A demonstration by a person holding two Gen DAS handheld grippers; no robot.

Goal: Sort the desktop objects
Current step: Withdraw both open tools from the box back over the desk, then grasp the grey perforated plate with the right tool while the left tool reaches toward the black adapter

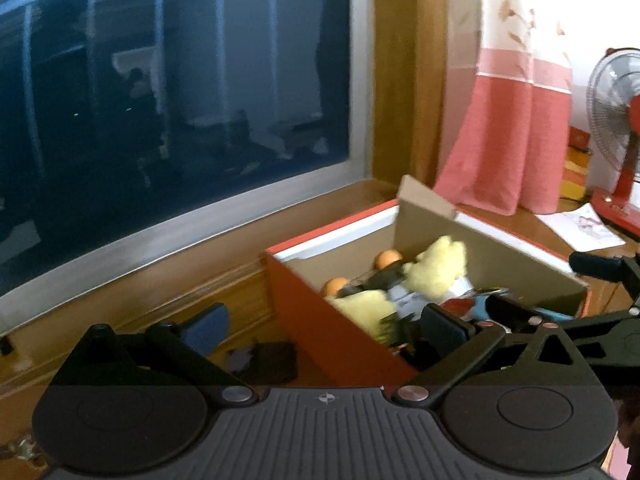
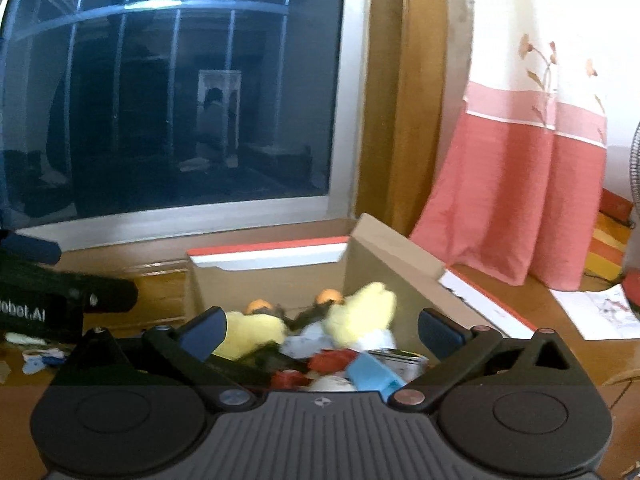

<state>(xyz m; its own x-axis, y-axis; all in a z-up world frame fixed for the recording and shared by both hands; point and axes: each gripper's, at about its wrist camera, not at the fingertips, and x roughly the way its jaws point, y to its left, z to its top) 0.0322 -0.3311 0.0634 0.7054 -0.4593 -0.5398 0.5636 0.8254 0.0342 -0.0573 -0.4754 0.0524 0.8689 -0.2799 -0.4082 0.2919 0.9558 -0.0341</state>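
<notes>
Here, wooden desk [image 1: 224, 300] fronts dark window [image 1: 160, 100].

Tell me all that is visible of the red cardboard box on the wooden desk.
The red cardboard box is open, red outside, plain brown inside, with a white band under its rim. A brown flap stands up at its far right corner. It sits on the wooden desk below the window, filled with yellow plush toys, orange balls and other small items.
</notes>
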